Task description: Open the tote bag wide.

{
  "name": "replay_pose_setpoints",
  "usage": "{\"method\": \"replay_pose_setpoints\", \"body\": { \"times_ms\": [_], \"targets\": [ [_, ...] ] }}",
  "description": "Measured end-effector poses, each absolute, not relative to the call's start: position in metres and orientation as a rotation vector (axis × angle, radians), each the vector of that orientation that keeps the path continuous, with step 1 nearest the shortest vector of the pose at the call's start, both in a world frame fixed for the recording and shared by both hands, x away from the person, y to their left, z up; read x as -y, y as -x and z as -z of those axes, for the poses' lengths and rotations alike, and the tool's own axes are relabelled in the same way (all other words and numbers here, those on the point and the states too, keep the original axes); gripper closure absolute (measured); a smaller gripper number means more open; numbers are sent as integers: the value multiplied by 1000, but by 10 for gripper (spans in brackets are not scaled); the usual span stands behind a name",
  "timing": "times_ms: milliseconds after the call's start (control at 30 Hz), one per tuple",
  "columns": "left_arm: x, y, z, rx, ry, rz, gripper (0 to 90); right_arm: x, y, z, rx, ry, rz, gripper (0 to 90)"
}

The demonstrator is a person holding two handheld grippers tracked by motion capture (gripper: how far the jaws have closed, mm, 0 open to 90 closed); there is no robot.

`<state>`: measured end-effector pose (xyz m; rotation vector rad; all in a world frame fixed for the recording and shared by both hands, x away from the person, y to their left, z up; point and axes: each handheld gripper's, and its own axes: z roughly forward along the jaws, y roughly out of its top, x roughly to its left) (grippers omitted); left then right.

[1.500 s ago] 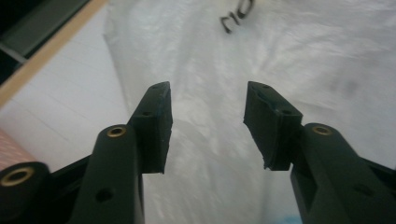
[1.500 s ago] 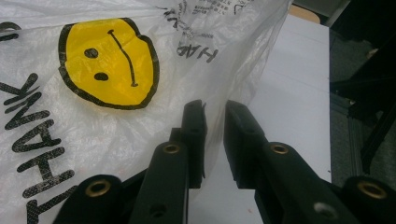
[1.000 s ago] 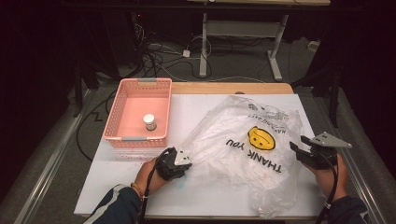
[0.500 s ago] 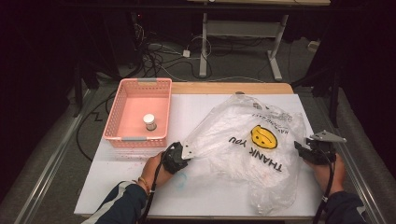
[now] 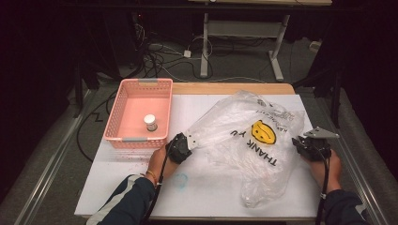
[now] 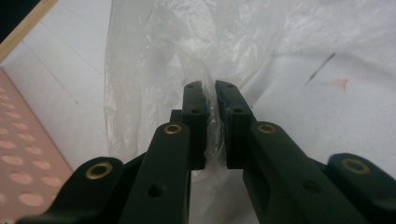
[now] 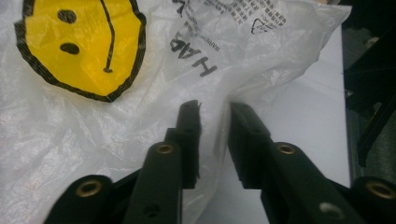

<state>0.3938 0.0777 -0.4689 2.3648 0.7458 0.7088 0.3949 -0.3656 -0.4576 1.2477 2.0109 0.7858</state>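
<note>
Your left claw (image 6: 210, 88) is clamped on the near edge of the plastic bag (image 5: 248, 140), which lies crumpled on the surface (image 5: 197, 187). Your right claw (image 7: 215, 109) has just been closing, film between its jaws but not yet pinched. Lifting or opening the bag remains.

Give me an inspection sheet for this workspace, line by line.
Surface: white table top, faint bluish mark near the front.
Job's things: clear plastic bag with yellow smiley face, lying crumpled.
Clutter: pink plastic basket holding a small white jar.
Grippers: left gripper pinches a bag fold; right gripper straddles the bag's edge, jaws just closing, gap remaining.
Cables: a black cable trails from the left gripper.
Surroundings: dark floor, cables, desk legs.
</note>
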Motion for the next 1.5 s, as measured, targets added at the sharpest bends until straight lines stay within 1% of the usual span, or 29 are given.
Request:
{"method": "replay_pose_setpoints", "body": {
  "times_ms": [33,100,133,200,233,300,367,400,467,533,600,633,733,800,833,867,900,933,1000,1067,1100,1267,1333,1400,1433,1500],
  "targets": [
    [-79,-393,466,-735,-2346,-707,750,366,-393,455,-2003,-1244,-799,690],
    [-81,-389,459,-732,-2310,-742,672,367,-388,448,-1972,-1239,-841,621],
    [-83,-387,455,-721,-2292,-748,642,366,-385,443,-1952,-1229,-859,616],
    [-87,-382,448,-698,-2241,-761,522,364,-378,432,-1927,-1193,-904,581],
    [-89,-379,445,-689,-2224,-763,490,362,-374,427,-1912,-1172,-925,556],
    [-94,-374,439,-665,-2202,-765,380,355,-367,416,-1904,-1128,-957,545],
    [-96,-371,437,-657,-2196,-767,313,349,-360,407,-1888,-1081,-962,496],
    [-100,-369,435,-647,-2193,-771,313,349,-360,407,-1888,-1081,-962,496],
    [-108,-363,431,-645,-2179,-766,272,344,-355,401,-1876,-1058,-975,477],
    [-119,-357,430,-640,-2164,-754,236,333,-351,393,-1918,-1000,-1068,437],
    [-136,-346,429,-655,-2151,-742,227,319,-350,391,-1980,-917,-1116,418],
    [-136,-346,429,-655,-2151,-742,224,310,-350,392,-2016,-891,-1138,419],
    [-153,-331,431,-661,-2145,-743,220,278,-352,397,-2190,-752,-1150,443],
    [-165,-318,436,-695,-2134,-708,219,255,-353,401,-2313,-687,-1123,443],
    [-165,-318,436,-695,-2134,-708,212,255,-353,401,-2313,-687,-1123,443],
    [-169,-313,438,-702,-2135,-704,207,235,-353,404,-2361,-636,-1094,443],
    [-171,-308,439,-713,-2127,-692,207,226,-353,405,-2395,-615,-1097,445],
    [-174,-304,440,-720,-2126,-686,207,226,-353,405,-2395,-615,-1097,445],
    [-176,-298,441,-722,-2135,-686,207,203,-356,415,-2496,-544,-1072,474],
    [-177,-295,441,-732,-2123,-680,207,192,-359,424,-2579,-513,-1035,498],
    [-177,-295,441,-732,-2123,-680,207,189,-360,431,-2623,-488,-995,493],
    [-178,-298,444,-750,-2131,-666,207,179,-371,458,-2684,-491,-851,438],
    [-177,-300,445,-755,-2130,-654,207,179,-375,463,-2701,-510,-866,405],
    [-177,-301,445,-752,-2132,-650,207,180,-377,464,-2707,-529,-892,405],
    [-176,-301,446,-750,-2137,-646,207,182,-379,465,-2719,-543,-907,417],
    [-173,-303,447,-741,-2153,-641,207,186,-383,466,-2740,-585,-952,594]
  ]
}}
